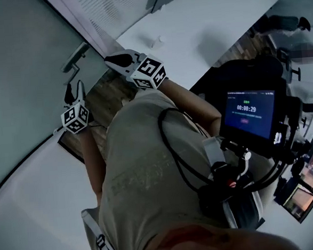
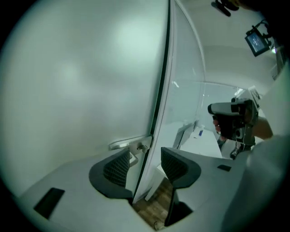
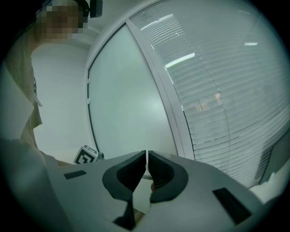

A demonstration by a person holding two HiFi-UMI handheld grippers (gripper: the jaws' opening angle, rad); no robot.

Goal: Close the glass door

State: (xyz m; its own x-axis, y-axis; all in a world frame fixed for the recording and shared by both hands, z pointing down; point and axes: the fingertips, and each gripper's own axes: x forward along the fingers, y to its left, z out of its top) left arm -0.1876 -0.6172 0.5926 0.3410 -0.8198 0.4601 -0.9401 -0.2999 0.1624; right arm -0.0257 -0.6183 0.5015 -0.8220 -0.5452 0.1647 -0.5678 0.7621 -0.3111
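Closest to the lens, ribbed dark fingers [image 2: 116,166] of the left gripper [image 2: 145,158], curved like scoops, spread wide and clamped on nothing, with the thin edge of the frosted glass door [image 2: 81,81] running down the gap beyond them and its slim metal lever handle [image 2: 120,145] just past the left one. Right gripper [image 3: 147,168] empty, fingers [image 3: 130,172] pressed together, facing the same matte, pale-green pane beside slatted blinds [image 3: 217,95]. Door seemingly not yet shut, judging by wood-grain floor [image 2: 155,207] showing past its edge. Likely trouble from here: smooth lever slipping out of a shallow bite; hard tips skating on slick glass if pushed there; a finger trapped between door edge and frame on the swing home; too hard a shove rattling the pane against its frame
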